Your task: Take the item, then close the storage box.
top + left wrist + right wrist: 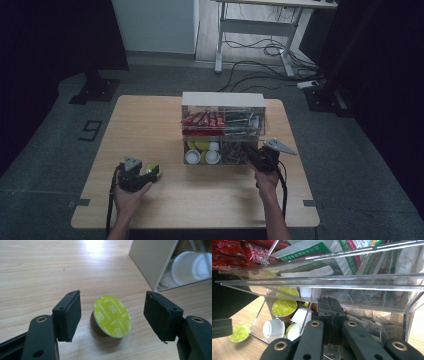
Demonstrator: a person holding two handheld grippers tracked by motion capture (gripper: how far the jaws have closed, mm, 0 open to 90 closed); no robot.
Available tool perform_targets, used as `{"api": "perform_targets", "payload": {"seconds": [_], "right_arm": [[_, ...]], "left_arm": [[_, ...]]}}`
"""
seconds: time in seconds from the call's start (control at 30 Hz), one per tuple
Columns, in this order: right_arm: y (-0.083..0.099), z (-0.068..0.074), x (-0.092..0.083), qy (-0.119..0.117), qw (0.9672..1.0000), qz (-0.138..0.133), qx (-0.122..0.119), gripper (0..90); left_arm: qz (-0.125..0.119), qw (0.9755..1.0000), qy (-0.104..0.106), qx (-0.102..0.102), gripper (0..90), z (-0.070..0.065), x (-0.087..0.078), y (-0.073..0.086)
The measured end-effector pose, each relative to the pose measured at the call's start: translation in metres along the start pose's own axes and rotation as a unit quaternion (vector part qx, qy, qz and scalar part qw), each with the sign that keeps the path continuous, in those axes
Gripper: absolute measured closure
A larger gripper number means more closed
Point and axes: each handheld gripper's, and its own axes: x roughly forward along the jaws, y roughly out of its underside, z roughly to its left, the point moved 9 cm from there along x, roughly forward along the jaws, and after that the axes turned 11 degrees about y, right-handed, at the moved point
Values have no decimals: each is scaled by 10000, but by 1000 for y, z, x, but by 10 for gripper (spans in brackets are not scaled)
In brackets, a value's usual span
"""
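Sitting between the wide-open left gripper [112,315] jaws, untouched: a yellow-green coffee capsule [112,316] on the table [37,270]. Right gripper [331,312] pinched closed at the clear organizer [312,282].

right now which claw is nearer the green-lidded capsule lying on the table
Left. The left claw sits open around the capsule; the right claw is over at the clear organizer.
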Motion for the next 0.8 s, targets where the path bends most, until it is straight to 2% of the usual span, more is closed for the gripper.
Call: {"api": "perform_targets", "payload": {"seconds": [0.33,0.5,0.6,0.8], "right_arm": [[1,0,-1,39,10000,14,-23,889],[1,0,-2,59,10000,23,-50,888],[2,0,-3,74,10000,18,-58,888],[2,2,-7,77,10000,-3,-60,888]], "left_arm": [[-52,9995,297,5,314,-9,-19,10],[44,9993,382,28,316,-11,-20,17],[1,9990,448,-24,317,-12,-24,18],[-20,9988,499,12,320,-16,-26,18]]}}
